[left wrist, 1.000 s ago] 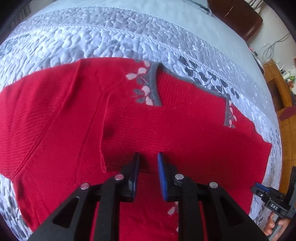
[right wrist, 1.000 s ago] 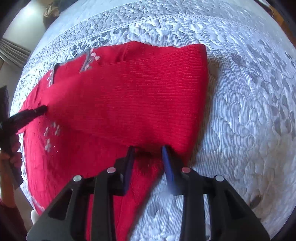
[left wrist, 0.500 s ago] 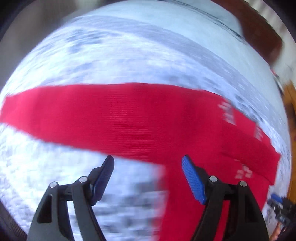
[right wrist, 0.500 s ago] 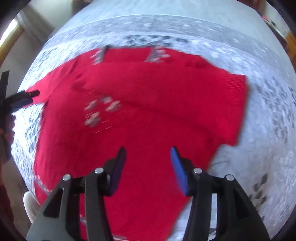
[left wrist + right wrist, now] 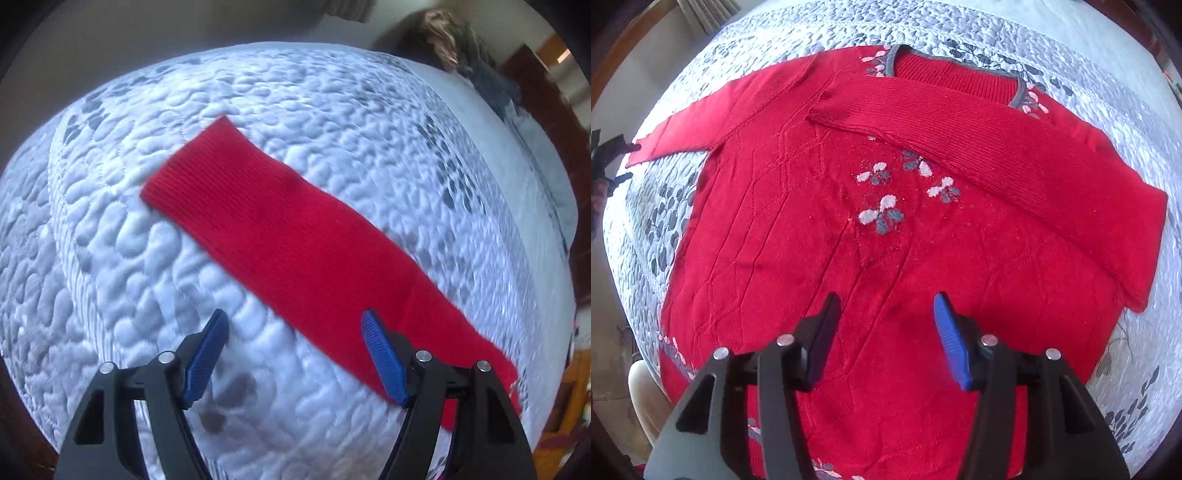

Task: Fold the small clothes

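A red knit sweater [image 5: 820, 236] with grey and white flower stitching lies flat on the quilted bed. Its right sleeve [image 5: 1015, 155] is folded across the chest. Its left sleeve [image 5: 295, 243] lies stretched out straight on the quilt, cuff at the far end. My left gripper [image 5: 295, 354] is open and empty, hovering over the near part of that sleeve; it also shows at the left edge of the right wrist view [image 5: 613, 155]. My right gripper [image 5: 886, 332] is open and empty above the sweater's lower body.
The white and grey quilted bedspread [image 5: 129, 258] covers the bed, which drops off at the left. A pile of dark clothing [image 5: 469, 55] sits at the far corner. Wooden furniture [image 5: 546, 74] stands beyond the bed.
Both grippers opened and let go of the sweater. The right one pulled back over the body. The left one swung left to the outstretched sleeve.
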`<state>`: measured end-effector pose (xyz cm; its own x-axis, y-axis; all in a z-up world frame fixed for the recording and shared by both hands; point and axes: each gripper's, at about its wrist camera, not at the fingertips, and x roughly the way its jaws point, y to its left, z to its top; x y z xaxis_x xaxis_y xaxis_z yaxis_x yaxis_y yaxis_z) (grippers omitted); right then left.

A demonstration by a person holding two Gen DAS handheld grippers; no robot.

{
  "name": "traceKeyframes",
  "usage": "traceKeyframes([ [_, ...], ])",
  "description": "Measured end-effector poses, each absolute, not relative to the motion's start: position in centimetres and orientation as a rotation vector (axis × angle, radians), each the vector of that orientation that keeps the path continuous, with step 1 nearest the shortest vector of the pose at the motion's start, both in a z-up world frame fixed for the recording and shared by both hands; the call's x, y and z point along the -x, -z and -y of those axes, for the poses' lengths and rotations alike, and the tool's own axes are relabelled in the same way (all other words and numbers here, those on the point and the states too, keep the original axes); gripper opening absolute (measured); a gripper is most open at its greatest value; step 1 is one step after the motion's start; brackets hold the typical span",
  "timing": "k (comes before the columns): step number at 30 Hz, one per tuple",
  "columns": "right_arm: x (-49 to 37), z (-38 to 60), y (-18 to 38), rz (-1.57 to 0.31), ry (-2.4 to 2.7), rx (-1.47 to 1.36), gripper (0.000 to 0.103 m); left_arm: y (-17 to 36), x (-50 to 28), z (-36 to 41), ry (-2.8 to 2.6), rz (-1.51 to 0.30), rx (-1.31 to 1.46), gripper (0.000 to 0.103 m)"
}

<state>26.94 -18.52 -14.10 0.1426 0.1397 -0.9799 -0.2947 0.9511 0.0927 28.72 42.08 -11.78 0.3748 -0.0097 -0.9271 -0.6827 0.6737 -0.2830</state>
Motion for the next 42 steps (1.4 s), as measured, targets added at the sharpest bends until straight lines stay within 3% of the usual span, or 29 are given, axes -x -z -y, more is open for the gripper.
traceKeyframes([
  [9, -26.9, 18.6, 14.9, -1.405, -0.304, 0.155, 0.054, 12.8, -31.0, -44.9, -0.497, -1.016, 0.788, 0.065],
  [13, -26.7, 18.9, 15.0, -1.400, -0.310, 0.149, 0.054, 13.3, -31.4, -45.2, -0.563, -1.015, 0.747, 0.017],
  [16, -26.5, 19.2, 14.8, -1.391, -0.315, 0.149, 0.055, 12.8, -31.0, -45.1, -0.567, -0.970, 0.759, 0.008],
  [23, -25.5, 20.4, 14.3, -1.375, -0.317, 0.135, 0.056, 7.2, -31.5, -37.9, -0.419, -0.820, 0.555, 0.006],
  [29, -24.6, 21.9, 13.8, -1.362, -0.312, 0.109, 0.057, 3.4, -33.8, -25.8, -0.189, -0.803, 0.353, 0.006],
  [36, -23.6, 24.4, 13.1, -1.347, -0.292, 0.069, 0.057, 3.3, -34.6, -11.4, 0.097, -0.836, 0.251, 0.006],
  [42, -23.5, 26.1, 13.7, -1.358, -0.262, 0.051, 0.057, 7.7, -34.7, -1.5, 0.266, -0.959, 0.174, 0.006],
])
